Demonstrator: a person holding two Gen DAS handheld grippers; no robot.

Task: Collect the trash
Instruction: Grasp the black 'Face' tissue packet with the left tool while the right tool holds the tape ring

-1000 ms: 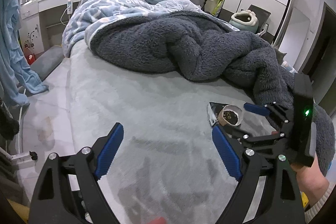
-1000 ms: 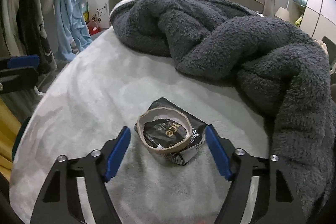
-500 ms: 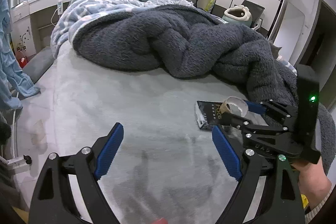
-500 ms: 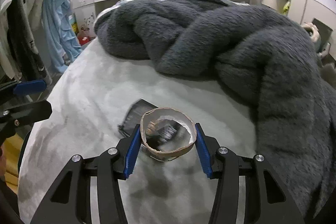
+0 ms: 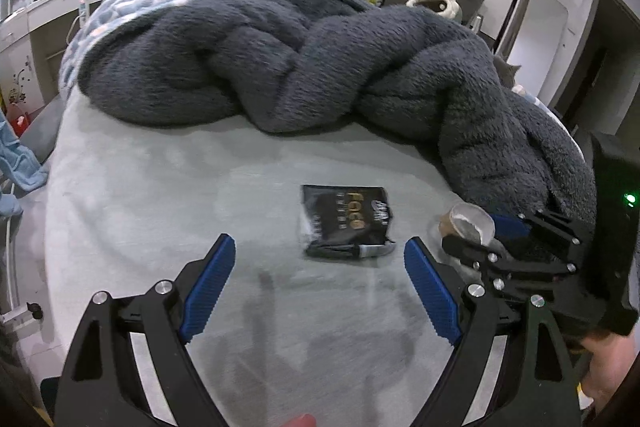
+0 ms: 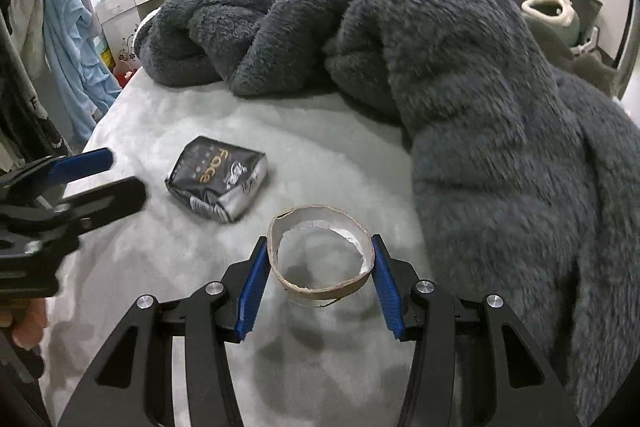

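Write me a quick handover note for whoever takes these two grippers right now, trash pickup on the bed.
Right gripper: shut on the cardboard tape ring, lifted clear of the bed sheet.
Left gripper: open and empty, pointed at the black wrapper.
Black wrapper lies flat on the sheet, near the grey fleece blanket.
Done: ring picked up.
Left: grab the wrapper, then bin both. No bin is in view.

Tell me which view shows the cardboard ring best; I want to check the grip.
The right wrist view: the cardboard ring sits whole between the right tool's pads. The left wrist view shows only part of it, blurred.
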